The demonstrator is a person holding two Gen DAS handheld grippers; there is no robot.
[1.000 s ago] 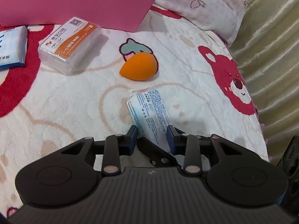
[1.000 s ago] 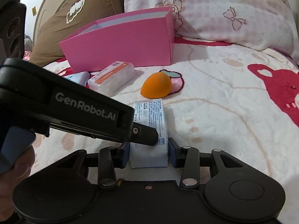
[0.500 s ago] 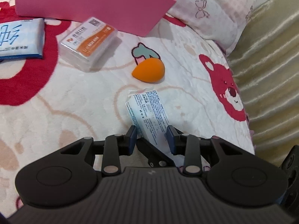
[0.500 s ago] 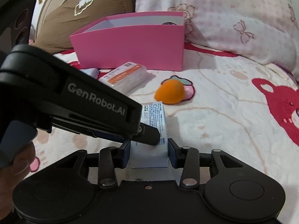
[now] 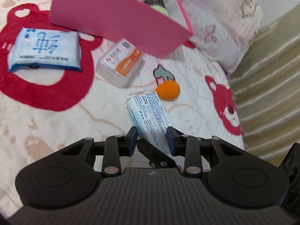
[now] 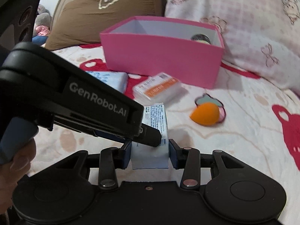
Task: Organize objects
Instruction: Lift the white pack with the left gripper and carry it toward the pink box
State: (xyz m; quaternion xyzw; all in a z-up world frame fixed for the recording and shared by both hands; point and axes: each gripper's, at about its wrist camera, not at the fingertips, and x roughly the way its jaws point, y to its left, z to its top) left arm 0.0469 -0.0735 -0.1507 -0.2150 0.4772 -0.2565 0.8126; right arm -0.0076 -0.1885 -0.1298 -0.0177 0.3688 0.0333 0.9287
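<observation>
Both grippers hold one small white and blue printed packet (image 5: 149,116) above the bed. My left gripper (image 5: 151,140) is shut on its near end. My right gripper (image 6: 150,152) is shut on the same packet (image 6: 153,129) from the other side, with the left gripper's body lying across it. An open pink box (image 5: 116,18) stands further ahead (image 6: 163,60), with a dark brush-like item inside. An orange egg-shaped sponge (image 5: 168,92), a clear box with an orange label (image 5: 121,63) and a blue tissue pack (image 5: 45,50) lie on the blanket.
The bed has a white blanket with red bear prints (image 5: 226,110). A pink checked pillow (image 6: 243,28) and a brown pillow (image 6: 105,11) lie behind the box. A beige ribbed curtain or wall (image 5: 271,86) runs along the right side.
Both grippers have risen with the packet held between them. The box, the sponge and the other items now sit lower and further off, and the box's inside shows.
</observation>
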